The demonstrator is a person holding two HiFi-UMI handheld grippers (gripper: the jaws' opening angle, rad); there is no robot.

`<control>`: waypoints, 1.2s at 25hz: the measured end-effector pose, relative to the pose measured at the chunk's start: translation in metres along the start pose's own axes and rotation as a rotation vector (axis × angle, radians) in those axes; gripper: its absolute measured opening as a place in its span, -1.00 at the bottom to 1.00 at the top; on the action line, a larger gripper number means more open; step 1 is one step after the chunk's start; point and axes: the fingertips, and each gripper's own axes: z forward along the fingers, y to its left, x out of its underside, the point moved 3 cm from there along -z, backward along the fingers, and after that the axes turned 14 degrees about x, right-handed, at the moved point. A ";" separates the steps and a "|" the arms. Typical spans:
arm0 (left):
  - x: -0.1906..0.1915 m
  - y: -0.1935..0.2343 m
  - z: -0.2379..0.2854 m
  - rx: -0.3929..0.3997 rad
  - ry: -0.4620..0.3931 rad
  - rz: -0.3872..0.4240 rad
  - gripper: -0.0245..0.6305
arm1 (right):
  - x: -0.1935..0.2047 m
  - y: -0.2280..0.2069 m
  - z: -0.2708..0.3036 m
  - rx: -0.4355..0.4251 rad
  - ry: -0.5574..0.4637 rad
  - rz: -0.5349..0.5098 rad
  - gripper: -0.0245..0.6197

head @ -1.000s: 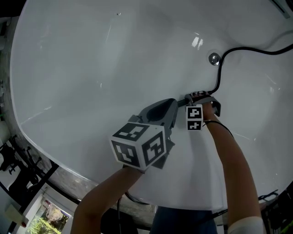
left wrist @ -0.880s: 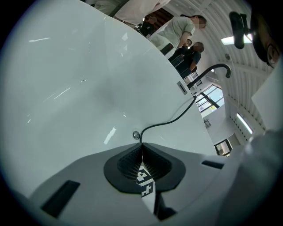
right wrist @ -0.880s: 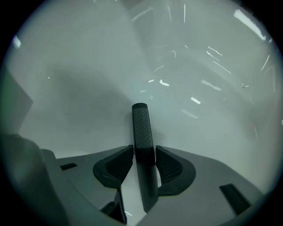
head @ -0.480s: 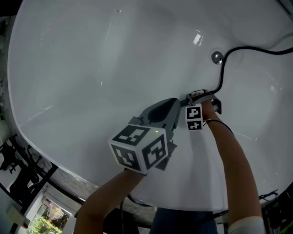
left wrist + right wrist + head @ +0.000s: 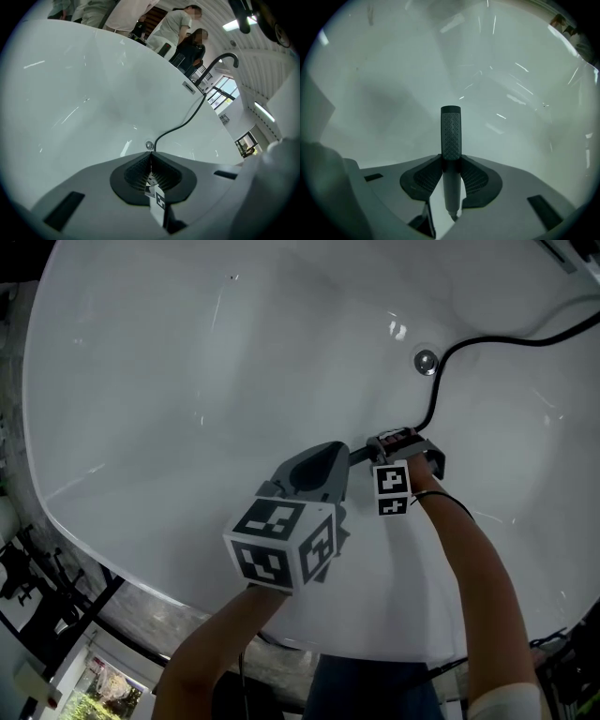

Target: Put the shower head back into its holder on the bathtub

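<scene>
The black stick-shaped shower head [image 5: 451, 131] stands between the pads of my right gripper [image 5: 451, 161]. Its jaws are closing and the pads touch it on both sides. In the head view my right gripper [image 5: 403, 442] points steeply down over the white bathtub's floor [image 5: 187, 381]. The black hose [image 5: 441, 381] runs from it to the upper right, and the shower head's end [image 5: 360, 454] pokes out to the left. My left gripper [image 5: 345, 457] hovers just left of it, shut and empty. No holder can be made out.
A round metal drain [image 5: 426, 361] sits just beyond the right gripper. The left gripper view shows the drain [image 5: 149, 145], the hose [image 5: 187, 117], a black curved faucet [image 5: 220, 61] at the far rim, and people [image 5: 183, 28] standing behind the tub.
My right gripper has risen slightly with the shower head between its jaws. The left gripper has stayed in place, rolling a little.
</scene>
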 end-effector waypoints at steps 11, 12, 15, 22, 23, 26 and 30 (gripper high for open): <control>-0.026 -0.044 -0.036 -0.050 -0.091 -0.066 -0.92 | -0.003 -0.065 -0.118 0.262 -0.110 0.269 -0.53; -0.029 -0.048 -0.039 -0.056 -0.099 -0.069 -0.92 | -0.002 -0.071 -0.130 0.288 -0.121 0.290 -0.53; -0.038 -0.063 -0.046 -0.060 -0.123 -0.070 -0.92 | 0.000 -0.086 -0.168 0.357 -0.149 0.361 -0.53; -0.050 -0.103 -0.057 -0.050 -0.161 -0.077 -0.92 | 0.002 -0.120 -0.272 0.550 -0.207 0.560 -0.53; -0.052 -0.110 -0.059 -0.046 -0.164 -0.074 -0.92 | 0.003 -0.124 -0.290 0.584 -0.214 0.580 -0.53; -0.057 -0.129 -0.061 -0.036 -0.172 -0.052 -0.92 | 0.009 -0.138 -0.340 0.686 -0.236 0.626 -0.53; -0.060 -0.155 -0.064 -0.036 -0.190 -0.037 -0.92 | 0.015 -0.146 -0.403 0.777 -0.245 0.648 -0.53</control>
